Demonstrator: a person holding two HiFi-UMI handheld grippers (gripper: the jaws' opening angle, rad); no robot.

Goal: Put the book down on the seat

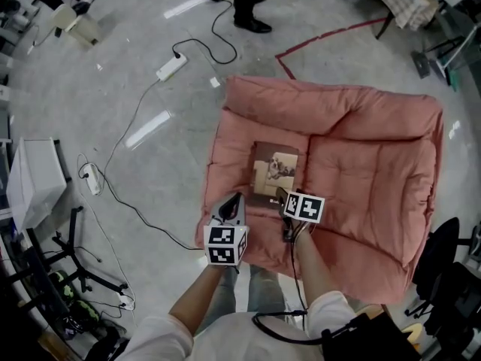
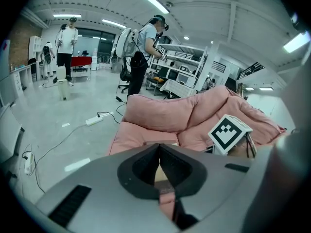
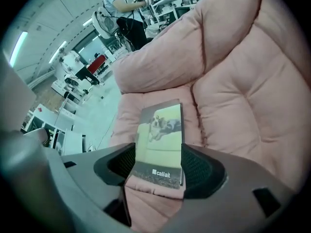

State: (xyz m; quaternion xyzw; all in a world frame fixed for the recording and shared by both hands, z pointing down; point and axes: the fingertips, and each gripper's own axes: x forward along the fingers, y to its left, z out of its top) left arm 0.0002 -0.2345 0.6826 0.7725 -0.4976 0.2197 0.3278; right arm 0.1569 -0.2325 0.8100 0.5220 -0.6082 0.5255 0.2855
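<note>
The book [image 1: 275, 173], with a dog on its cover, lies flat on the left part of the pink padded seat [image 1: 368, 164]. In the right gripper view the book [image 3: 160, 144] rests on the seat cushion [image 3: 233, 96], its near end between the jaws of my right gripper [image 3: 158, 165]. Those jaws stand wide apart, one on each side of it. From the head view my right gripper [image 1: 282, 196] sits at the book's near edge. My left gripper [image 1: 234, 200] hovers just left of it, over the seat's front edge. Its jaws [image 2: 159, 152] are closed together with nothing between them.
A power strip [image 1: 171, 67] and cables run across the grey floor left of the seat. A white box [image 1: 34, 179] and a stand are at far left. A person's legs [image 1: 248, 2] stand beyond the seat. A black chair [image 1: 451, 269] is at the right.
</note>
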